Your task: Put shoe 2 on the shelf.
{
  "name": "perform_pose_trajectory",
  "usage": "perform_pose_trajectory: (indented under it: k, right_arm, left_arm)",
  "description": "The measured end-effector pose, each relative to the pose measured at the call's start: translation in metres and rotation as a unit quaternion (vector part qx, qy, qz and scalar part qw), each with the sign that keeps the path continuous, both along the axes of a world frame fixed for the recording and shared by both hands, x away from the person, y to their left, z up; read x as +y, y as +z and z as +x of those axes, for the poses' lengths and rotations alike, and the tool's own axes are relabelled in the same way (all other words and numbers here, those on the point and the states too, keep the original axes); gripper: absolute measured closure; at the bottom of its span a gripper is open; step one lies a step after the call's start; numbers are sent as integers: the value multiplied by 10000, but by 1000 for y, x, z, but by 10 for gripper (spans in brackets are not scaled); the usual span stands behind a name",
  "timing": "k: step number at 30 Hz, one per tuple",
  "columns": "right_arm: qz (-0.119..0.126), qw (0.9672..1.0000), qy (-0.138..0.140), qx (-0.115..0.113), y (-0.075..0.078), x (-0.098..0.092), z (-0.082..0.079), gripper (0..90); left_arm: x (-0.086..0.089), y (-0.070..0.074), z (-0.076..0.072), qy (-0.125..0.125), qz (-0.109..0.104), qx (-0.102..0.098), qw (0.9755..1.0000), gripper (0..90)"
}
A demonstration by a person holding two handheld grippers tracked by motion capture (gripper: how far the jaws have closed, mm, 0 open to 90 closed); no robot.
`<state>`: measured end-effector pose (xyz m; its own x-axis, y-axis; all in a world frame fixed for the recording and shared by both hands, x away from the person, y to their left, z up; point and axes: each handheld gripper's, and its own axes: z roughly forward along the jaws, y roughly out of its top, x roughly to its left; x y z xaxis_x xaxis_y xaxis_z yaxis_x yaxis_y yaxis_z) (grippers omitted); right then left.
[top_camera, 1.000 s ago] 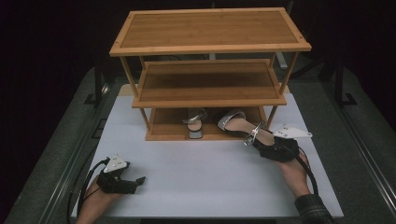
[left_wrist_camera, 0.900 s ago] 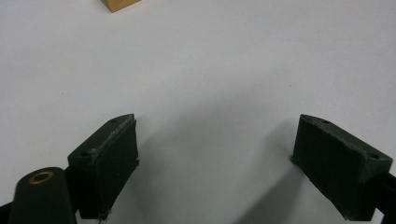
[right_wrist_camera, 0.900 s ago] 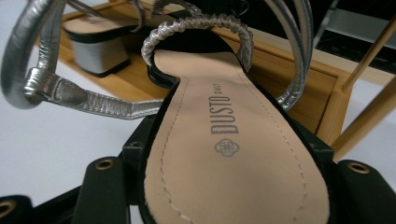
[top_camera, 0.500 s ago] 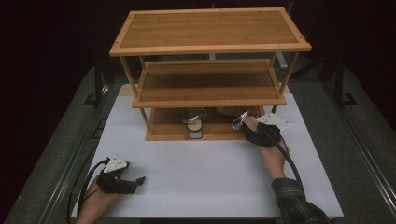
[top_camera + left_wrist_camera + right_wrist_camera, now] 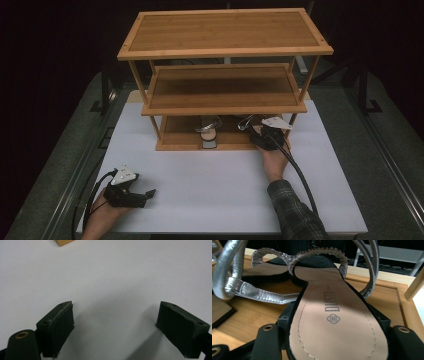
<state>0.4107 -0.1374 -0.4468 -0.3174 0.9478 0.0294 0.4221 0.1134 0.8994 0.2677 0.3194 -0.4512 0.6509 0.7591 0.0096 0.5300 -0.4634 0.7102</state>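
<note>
White table [image 5: 210,190] | right tongs [image 5: 332,340] grip sandal [image 5: 329,312] at shelf edge [image 5: 230,146], likely | left tongs [image 5: 115,322] open

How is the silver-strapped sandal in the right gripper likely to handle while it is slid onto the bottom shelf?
The sandal looks flat and thin-soled, so probably light and unlikely to tip. Its loose silver straps seem floppy and might snag. The right gripper clamps the heel, so the toe may sag slightly.

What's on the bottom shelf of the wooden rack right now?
One silver-strapped sandal lies there, heel toward the front edge. The right gripper is shut on a second sandal over the bottom shelf. The middle shelf hides the back.
</note>
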Motion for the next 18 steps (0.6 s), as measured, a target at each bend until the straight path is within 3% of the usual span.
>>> perform_pose_trajectory:
  k: [3, 7, 11, 13, 16, 18]
  right_arm:
    - [-154, 9998, -95, -76, 0, 3, 6, 388]
    - [-100, 9996, -247, 31, -1, 6, 12, 388]
    - [-169, 9994, -292, -1, -5, 11, 19, 388]
    - [-143, 9991, -385, 115, -6, 14, 20, 387]
    - [-266, 9992, -303, 41, -7, 15, 24, 386]
    - [-186, 9988, -386, 227, -7, 17, 24, 382]
  left_arm:
    - [0, 0, 0, 1, -2, 1, 10000, 131]
    - [0, 0, 0, 0, 0, 2, 10000, 131]
    - [0, 0, 0, -1, -1, 5, 10000, 131]
    - [0, 0, 0, -1, -5, 5, 10000, 131]
    - [0, 0, 0, -1, -3, 4, 10000, 131]
    - [0, 0, 0, -2, -1, 5, 10000, 131]
